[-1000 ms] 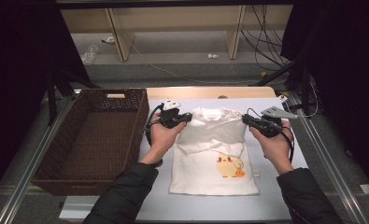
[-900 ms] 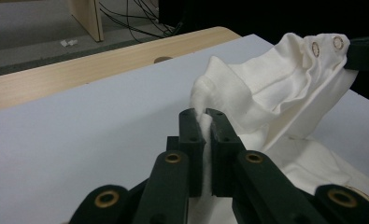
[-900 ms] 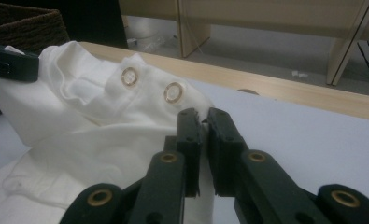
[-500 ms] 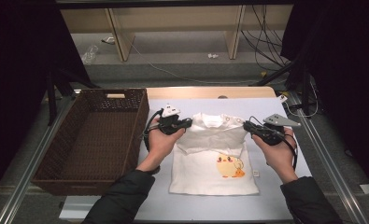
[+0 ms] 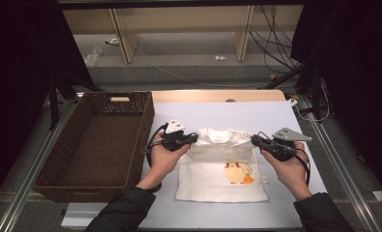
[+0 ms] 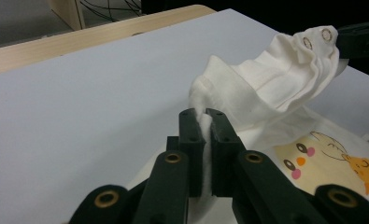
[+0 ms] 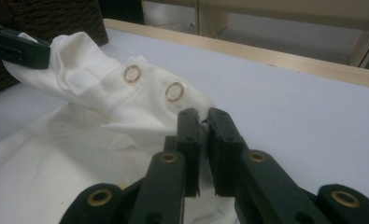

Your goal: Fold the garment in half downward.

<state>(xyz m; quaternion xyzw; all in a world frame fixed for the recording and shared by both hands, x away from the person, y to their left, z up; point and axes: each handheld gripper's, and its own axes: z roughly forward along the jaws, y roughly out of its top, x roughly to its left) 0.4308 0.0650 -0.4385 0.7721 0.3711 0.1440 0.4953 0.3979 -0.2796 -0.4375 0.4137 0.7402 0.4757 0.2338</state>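
A small white shirt [image 5: 217,166] with a yellow chick print [image 5: 237,172] lies on the pale table top [image 5: 227,108]. Its top edge is lifted and folded toward the person. My left gripper [image 5: 192,138] is shut on the shirt's left shoulder [image 6: 205,116]. The right gripper [image 5: 254,140] is shut on the right shoulder [image 7: 191,109], beside two metal snaps [image 7: 174,92]. In the left gripper view the chick print [image 6: 329,161] shows on the flat body below the raised fabric. Both hands hold the fabric just above the table.
A brown wicker basket [image 5: 67,157] stands at the table's left edge, close to my left hand. Wooden shelf legs [image 5: 123,41] and cables [image 5: 271,38] are on the floor beyond the far edge. Metal rails [image 5: 333,150] run along both sides.
Both grippers have pulled the shirt's top edge back toward the person, folding the collar part over the body. The hands have moved nearer the front.
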